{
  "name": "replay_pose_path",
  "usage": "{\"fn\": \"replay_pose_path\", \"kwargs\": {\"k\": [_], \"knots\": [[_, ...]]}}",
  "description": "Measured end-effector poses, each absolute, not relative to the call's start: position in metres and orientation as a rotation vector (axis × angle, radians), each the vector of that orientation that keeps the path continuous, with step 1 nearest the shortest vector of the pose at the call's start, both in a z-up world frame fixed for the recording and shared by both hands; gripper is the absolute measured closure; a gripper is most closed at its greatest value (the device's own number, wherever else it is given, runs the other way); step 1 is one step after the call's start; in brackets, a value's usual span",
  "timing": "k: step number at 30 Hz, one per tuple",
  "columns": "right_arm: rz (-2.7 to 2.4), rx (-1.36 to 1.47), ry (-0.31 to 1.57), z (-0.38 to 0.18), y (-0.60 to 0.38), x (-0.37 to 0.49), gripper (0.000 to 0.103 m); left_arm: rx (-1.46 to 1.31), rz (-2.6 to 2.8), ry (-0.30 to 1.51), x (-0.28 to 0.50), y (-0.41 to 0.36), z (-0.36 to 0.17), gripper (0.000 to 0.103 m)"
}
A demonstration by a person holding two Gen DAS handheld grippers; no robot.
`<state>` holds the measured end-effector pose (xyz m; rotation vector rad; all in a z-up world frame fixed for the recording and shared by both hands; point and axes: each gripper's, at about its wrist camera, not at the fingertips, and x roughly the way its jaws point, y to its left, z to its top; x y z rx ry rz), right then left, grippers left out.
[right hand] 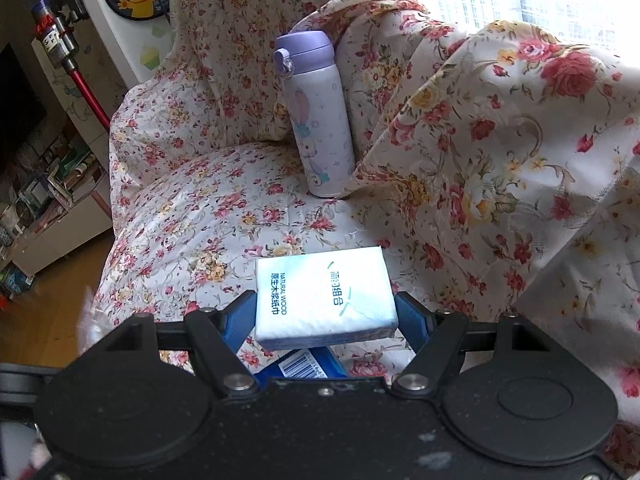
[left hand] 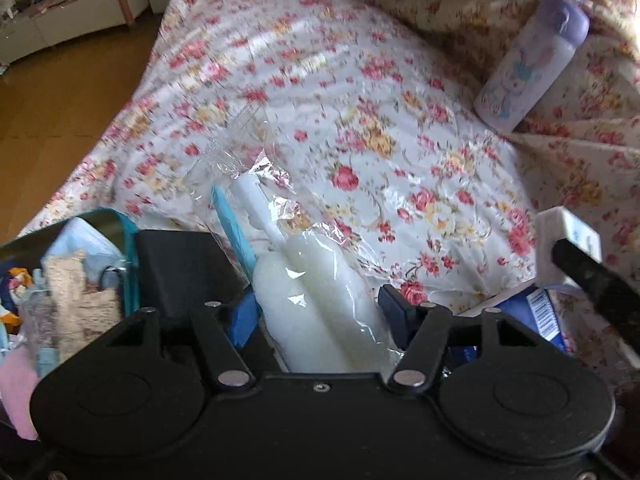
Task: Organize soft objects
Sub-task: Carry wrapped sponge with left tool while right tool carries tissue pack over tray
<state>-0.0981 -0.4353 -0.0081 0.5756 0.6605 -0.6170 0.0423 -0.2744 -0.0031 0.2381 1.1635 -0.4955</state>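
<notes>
Grippers both loaded. Left gripper (left hand: 320,312) was clamped on a clear-wrapped white bundle (left hand: 316,300), held above the floral cover (left hand: 360,128). Teal-rimmed bag (left hand: 120,240) of soft items sat at near left. Right gripper (right hand: 326,316) pinched a tissue pack (right hand: 324,300) by its sides, over a blue barcoded packet (right hand: 308,364). Far back, purple-lidded bottle (right hand: 316,120) leaned against the draped floral fabric (right hand: 480,160).
</notes>
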Motion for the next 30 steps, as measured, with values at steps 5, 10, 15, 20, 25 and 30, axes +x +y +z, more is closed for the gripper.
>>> {"fn": "replay_pose_path", "kwargs": {"k": [5,10,15,20,25,30], "knots": [[-0.598,0.544,0.669,-0.01,-0.432,-0.091,0.029,0.226,-0.486,1.119,0.039,-0.252,0.018,0.044],[-0.574,0.482,0.679,-0.01,-0.423,-0.085,0.029,0.197,-0.458,1.088,0.038,-0.218,0.038,0.044],[-0.555,0.457,0.672,-0.007,-0.418,-0.085,0.029,0.185,-0.407,1.057,0.037,-0.178,0.053,0.044],[-0.533,0.463,0.647,-0.001,-0.416,-0.093,0.03,0.169,-0.337,1.038,0.04,-0.132,0.062,0.044],[-0.511,0.443,0.605,0.013,-0.405,-0.102,0.029,0.155,-0.258,1.026,0.045,-0.087,0.066,0.044],[-0.44,0.363,0.551,0.035,-0.373,-0.113,0.029,0.14,-0.204,1.021,0.054,-0.053,0.067,0.044]]}}
